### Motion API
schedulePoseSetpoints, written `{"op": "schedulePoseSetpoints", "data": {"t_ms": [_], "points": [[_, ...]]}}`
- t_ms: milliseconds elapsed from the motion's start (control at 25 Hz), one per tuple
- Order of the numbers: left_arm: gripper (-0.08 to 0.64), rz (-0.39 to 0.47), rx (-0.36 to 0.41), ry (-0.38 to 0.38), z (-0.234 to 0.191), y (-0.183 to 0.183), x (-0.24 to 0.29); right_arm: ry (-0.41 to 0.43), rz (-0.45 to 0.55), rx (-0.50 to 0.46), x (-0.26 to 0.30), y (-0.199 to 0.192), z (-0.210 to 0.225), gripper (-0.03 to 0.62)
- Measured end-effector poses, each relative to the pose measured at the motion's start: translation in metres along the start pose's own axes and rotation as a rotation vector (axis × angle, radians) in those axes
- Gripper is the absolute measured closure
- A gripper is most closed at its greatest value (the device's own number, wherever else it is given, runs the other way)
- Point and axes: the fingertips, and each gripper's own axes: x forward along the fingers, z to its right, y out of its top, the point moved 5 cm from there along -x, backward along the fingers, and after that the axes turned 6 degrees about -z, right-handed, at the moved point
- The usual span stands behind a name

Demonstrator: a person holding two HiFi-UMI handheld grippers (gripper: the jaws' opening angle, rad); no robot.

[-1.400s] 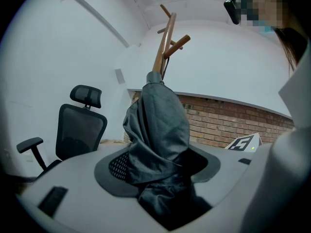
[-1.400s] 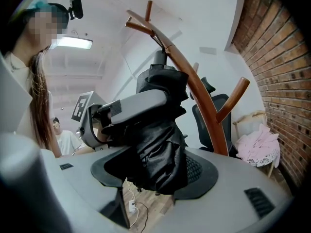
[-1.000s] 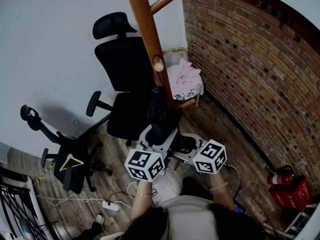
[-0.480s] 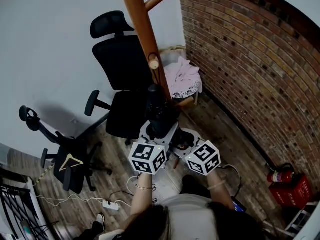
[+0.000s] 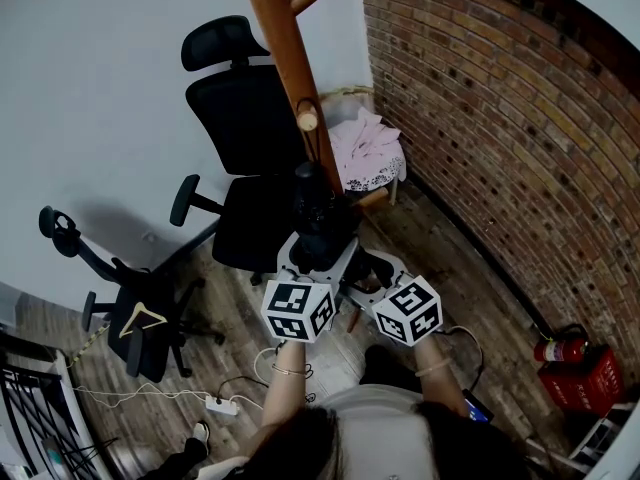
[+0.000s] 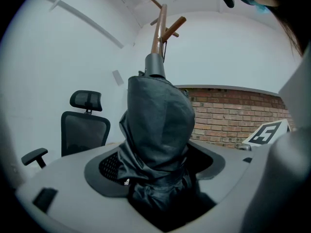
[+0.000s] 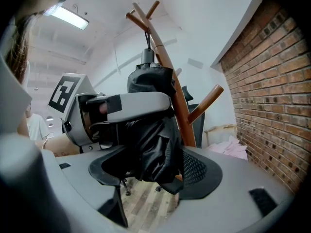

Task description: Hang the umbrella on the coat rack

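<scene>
Jaws of the left gripper (image 6: 158, 165) and the right gripper (image 7: 153, 171) have just been opening and are standing at their widest. The folded umbrella (image 6: 158, 125) is between them, the pads seemingly not pressing it. The coat rack (image 5: 285, 48) pole is rising just behind the upright umbrella, below a peg (image 5: 308, 120). Releasing is probably under way. The next move calls for drawing both grippers back while checking that the umbrella hangs.
</scene>
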Motion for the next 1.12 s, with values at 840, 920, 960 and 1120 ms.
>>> {"op": "schedulePoseSetpoints", "data": {"t_ms": [840,920,960,1120], "points": [[0.201,0.026,-0.114,0.045,0.008,-0.011,-0.081,-0.152,0.096,0.097,-0.051,-0.016,-0.027,0.291],[0.212,0.022,-0.109,0.042,0.012,-0.013,-0.089,-0.159,0.103,0.097,-0.055,-0.017,-0.035,0.291],[0.22,0.021,-0.106,0.042,0.013,-0.013,-0.094,-0.162,0.105,0.097,-0.056,-0.018,-0.039,0.291],[0.232,0.02,-0.093,0.044,0.018,-0.017,-0.113,-0.173,0.11,0.096,-0.063,-0.021,-0.055,0.293]]}}
